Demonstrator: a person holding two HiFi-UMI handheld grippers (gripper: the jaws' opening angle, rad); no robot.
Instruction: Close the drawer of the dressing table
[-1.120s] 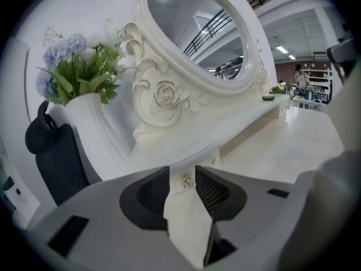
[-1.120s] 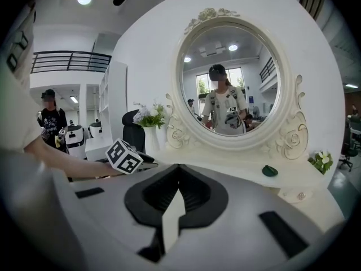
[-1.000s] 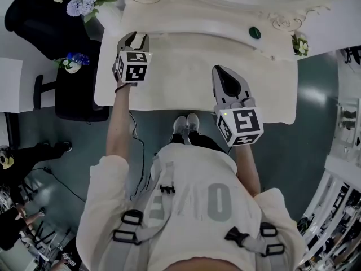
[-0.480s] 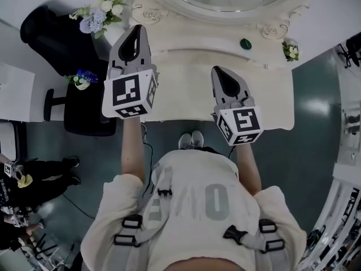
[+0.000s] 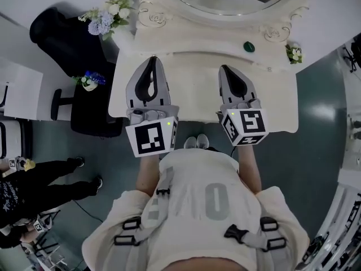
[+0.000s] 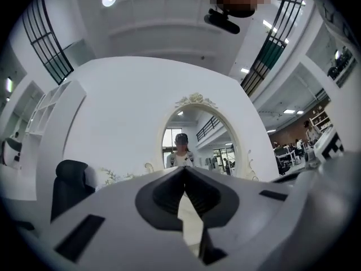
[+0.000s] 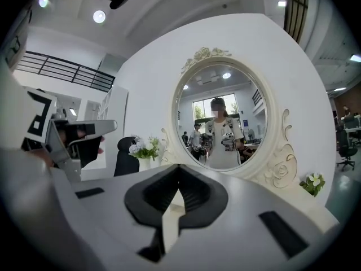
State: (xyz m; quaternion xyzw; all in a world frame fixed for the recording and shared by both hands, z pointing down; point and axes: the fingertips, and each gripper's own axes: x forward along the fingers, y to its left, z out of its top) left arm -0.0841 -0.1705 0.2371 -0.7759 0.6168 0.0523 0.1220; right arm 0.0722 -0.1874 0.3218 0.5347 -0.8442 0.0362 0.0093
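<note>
From the head view, holding left gripper (image 5: 151, 59) and right gripper (image 5: 225, 68) side by side above the cream dressing table (image 5: 194, 95), drawer out of sight under its near edge; in left gripper view, just closed tip to tip on nothing; in right gripper view, likewise pressed together, empty, facing the oval mirror (image 7: 220, 123).

Glossy dark grey-green floor (image 5: 324, 103), with a pale sheen of light at right. Plain white wall (image 6: 130, 100) behind, rising to a white ceiling set with round spotlights (image 7: 99, 16). Black railing (image 7: 67, 72) high on the left. Black office chair (image 5: 65, 33) at left against the wall, low black stand (image 5: 90, 112) just beside it, corner of a white counter (image 5: 20, 89) farther left. White open shelving (image 6: 42, 112) along the left side.
</note>
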